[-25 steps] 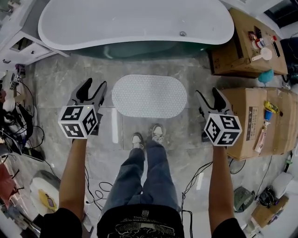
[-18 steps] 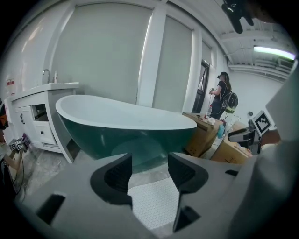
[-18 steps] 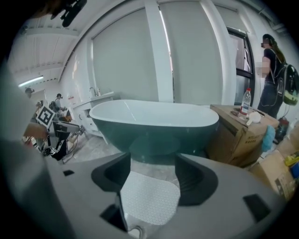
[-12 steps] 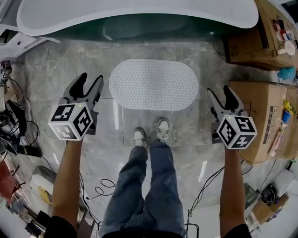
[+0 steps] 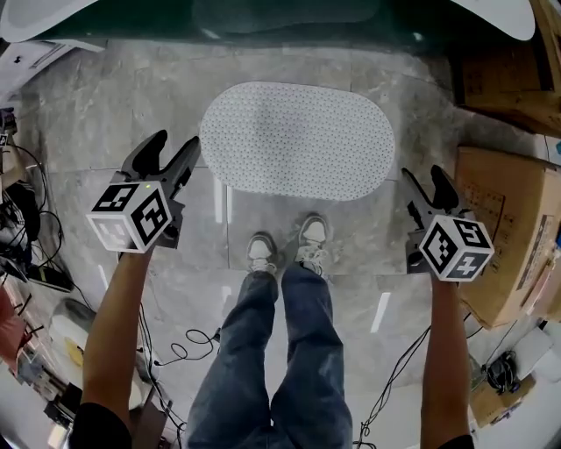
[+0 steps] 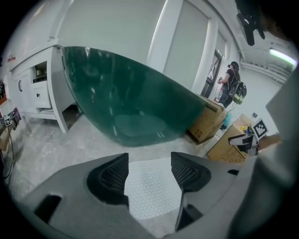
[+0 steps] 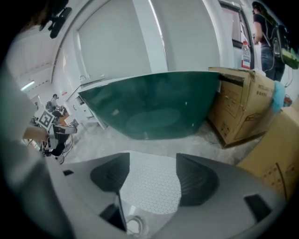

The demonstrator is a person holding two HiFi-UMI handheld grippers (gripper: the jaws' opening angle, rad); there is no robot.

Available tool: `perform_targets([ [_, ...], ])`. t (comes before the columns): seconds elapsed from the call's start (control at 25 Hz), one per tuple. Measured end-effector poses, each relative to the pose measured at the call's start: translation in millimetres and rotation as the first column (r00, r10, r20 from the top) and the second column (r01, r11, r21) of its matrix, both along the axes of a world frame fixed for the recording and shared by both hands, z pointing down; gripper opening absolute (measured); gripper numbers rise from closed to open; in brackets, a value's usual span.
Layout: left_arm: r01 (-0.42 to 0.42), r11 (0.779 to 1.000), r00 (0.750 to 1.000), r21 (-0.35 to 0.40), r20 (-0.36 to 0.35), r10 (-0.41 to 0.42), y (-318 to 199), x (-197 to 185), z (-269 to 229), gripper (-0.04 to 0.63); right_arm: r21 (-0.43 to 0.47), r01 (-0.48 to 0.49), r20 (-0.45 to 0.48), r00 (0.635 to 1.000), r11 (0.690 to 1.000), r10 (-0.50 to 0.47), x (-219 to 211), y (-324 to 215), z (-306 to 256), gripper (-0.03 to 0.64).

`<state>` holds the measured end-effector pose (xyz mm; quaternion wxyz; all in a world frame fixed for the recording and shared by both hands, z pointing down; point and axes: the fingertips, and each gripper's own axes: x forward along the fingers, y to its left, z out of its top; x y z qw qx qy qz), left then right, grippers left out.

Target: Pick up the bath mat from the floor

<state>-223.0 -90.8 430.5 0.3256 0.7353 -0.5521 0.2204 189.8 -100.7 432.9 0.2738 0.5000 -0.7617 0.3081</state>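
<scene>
A white oval bath mat (image 5: 298, 138) with small dots lies flat on the grey marble floor, in front of the person's shoes. It also shows between the jaws in the left gripper view, bath mat (image 6: 152, 186), and in the right gripper view, bath mat (image 7: 152, 184). My left gripper (image 5: 168, 154) hangs just left of the mat's left end, above the floor; its jaws are opening and nothing is between them. My right gripper (image 5: 428, 186) hangs off the mat's right end, open and empty.
A dark green bathtub (image 5: 289, 19) with a white rim runs along the far side. Cardboard boxes (image 5: 513, 228) stand at the right. Cables and gear (image 5: 22, 228) lie at the left. A white cabinet (image 6: 35, 88) stands beside the tub. A person (image 6: 231, 86) stands far off.
The view has dropped lower and closer to the mat. Both grippers have moved down toward the mat's two ends, and the left jaws have spread wider.
</scene>
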Motion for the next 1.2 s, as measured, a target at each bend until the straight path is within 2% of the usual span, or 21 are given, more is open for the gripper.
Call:
perform_targets([
  [0.32, 0.024, 0.998, 1.000, -0.062, -0.012, -0.025, 3, 14, 65, 0.313, -0.051, 0.045, 0.000, 0.999, 0.998, -0.045, 21, -5, 60, 0.325],
  [0.52, 0.087, 0.994, 0.996, -0.062, 0.013, -0.086, 4, 15, 84, 0.322, -0.051, 0.060, 0.013, 0.998, 0.997, -0.059, 28, -15, 84, 0.333],
  [0.72, 0.088, 0.993, 0.996, -0.073, 0.033, -0.086, 8, 10, 113, 0.339, -0.062, 0.089, -0.001, 0.996, 0.994, -0.089, 31, -14, 121, 0.343],
  [0.88, 0.053, 0.995, 0.998, -0.079, 0.049, -0.049, 11, 2, 151, 0.358, -0.060, 0.104, -0.026, 0.994, 0.993, -0.106, 30, -9, 160, 0.353],
  [1.0, 0.032, 0.997, 0.998, -0.075, 0.060, -0.027, 8, -5, 183, 0.365, -0.057, 0.096, -0.028, 0.995, 0.994, -0.098, 27, -10, 191, 0.356],
  [1.2, 0.040, 0.996, 0.998, -0.082, 0.059, -0.035, 11, -20, 238, 0.384, -0.065, 0.075, -0.025, 0.997, 0.995, -0.077, 29, -8, 243, 0.377],
])
